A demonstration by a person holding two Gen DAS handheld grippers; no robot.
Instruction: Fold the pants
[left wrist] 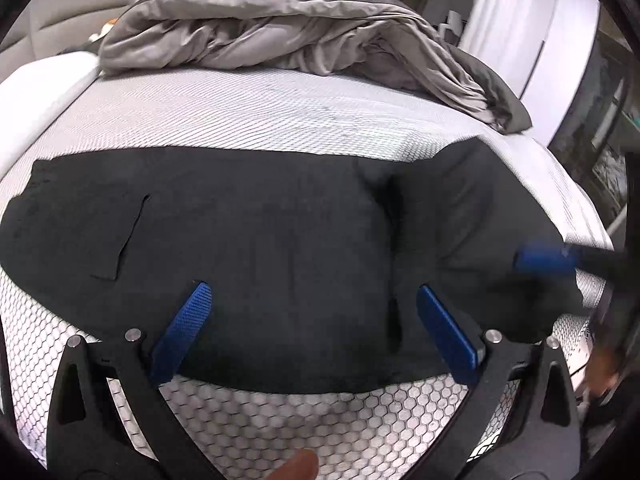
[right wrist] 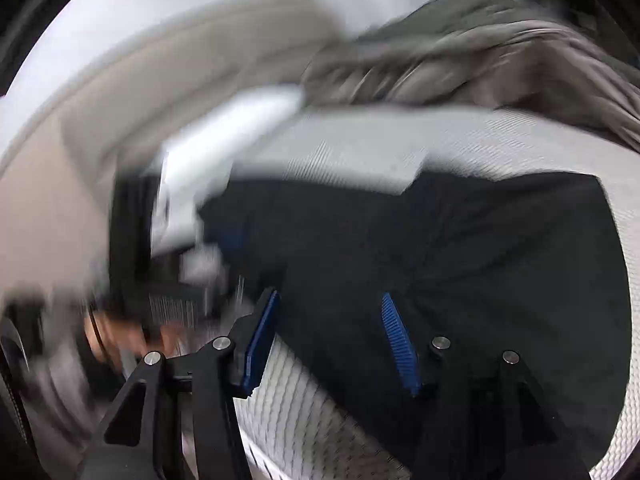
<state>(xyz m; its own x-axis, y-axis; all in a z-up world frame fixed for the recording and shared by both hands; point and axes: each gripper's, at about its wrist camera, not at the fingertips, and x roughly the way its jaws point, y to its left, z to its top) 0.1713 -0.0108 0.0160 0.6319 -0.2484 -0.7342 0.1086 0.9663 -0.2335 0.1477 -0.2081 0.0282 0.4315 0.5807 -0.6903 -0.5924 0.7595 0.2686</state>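
Observation:
Black pants lie flat across a white mattress with a honeycomb pattern, a fold bump towards their right end. My left gripper is open over their near edge, its blue pads spread wide with nothing clamped between them. One blue finger of the right gripper shows blurred at the pants' right end. The right wrist view is smeared. In it the pants fill the middle and my right gripper hangs above them, open, with only cloth seen beneath the gap.
A crumpled grey duvet is heaped at the far side of the mattress. A beige upholstered seat stands beyond the left edge, white panels at the right. A person's fingertip shows at the bottom, a blurred hand at left.

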